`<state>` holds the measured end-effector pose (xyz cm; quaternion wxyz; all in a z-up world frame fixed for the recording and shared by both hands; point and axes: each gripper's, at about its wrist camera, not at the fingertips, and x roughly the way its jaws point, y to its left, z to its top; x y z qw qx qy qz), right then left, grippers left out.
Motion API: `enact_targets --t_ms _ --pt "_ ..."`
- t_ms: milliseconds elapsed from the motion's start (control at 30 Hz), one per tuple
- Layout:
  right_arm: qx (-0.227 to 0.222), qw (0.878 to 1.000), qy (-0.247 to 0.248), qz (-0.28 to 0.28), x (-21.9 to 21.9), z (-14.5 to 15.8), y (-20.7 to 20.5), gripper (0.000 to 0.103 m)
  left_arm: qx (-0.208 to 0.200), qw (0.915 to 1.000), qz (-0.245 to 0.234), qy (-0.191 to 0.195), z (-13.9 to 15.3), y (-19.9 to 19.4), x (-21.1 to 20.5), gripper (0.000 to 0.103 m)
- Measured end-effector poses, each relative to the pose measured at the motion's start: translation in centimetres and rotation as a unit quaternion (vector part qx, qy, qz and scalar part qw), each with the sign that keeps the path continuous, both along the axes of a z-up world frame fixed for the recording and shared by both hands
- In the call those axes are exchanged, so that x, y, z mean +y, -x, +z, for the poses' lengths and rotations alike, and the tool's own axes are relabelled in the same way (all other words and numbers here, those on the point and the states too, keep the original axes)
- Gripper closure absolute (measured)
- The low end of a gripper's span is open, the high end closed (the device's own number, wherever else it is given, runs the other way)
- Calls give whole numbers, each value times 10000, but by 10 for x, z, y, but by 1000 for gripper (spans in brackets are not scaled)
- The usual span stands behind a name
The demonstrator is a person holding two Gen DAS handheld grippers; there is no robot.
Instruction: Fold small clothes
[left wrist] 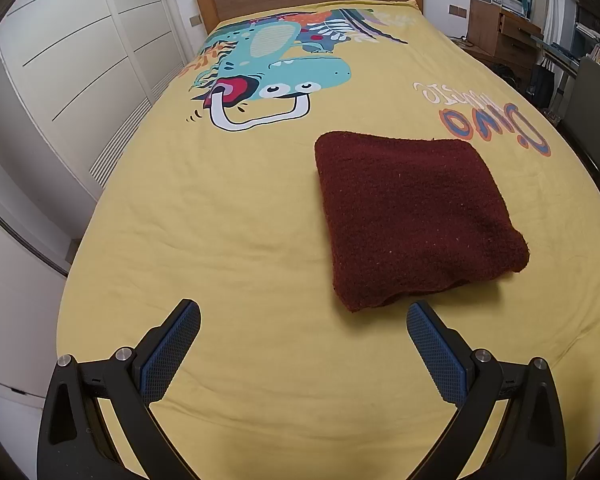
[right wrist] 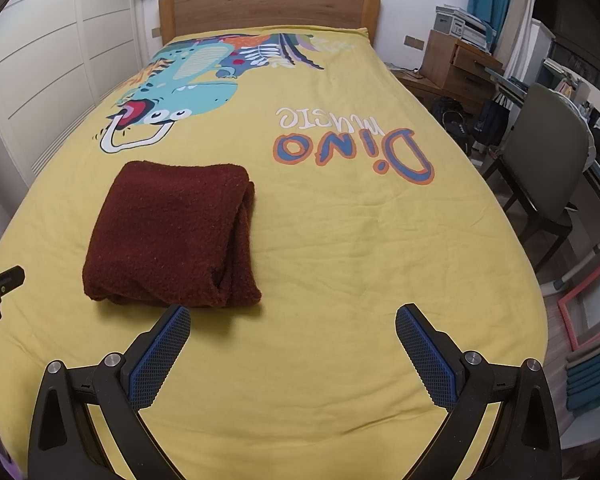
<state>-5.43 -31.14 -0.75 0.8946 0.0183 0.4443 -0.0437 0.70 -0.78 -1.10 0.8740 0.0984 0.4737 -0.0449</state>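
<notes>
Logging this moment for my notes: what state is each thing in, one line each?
Dark red garment: folded into a thick square, lying flat on the bed, untouched.
Left tool: open, empty, held above the sheet near the garment.
Right tool: open, empty, beside the garment's near edge.
Yellow dinosaur sheet: spread flat, lightly creased.

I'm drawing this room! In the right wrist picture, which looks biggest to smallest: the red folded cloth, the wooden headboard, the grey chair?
1. Folded dark red cloth: clearly largest, though it is also nearest the camera.
2 and 3. Wooden headboard and grey chair: they look about alike, so I won't rank them.
</notes>
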Motion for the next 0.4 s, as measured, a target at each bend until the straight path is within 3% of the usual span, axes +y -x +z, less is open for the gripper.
enact_targets --t_ms 400 --pt "65 10000 6 70 -2 0 -1 1 56 10000 -71 3 0 -1 -2 1"
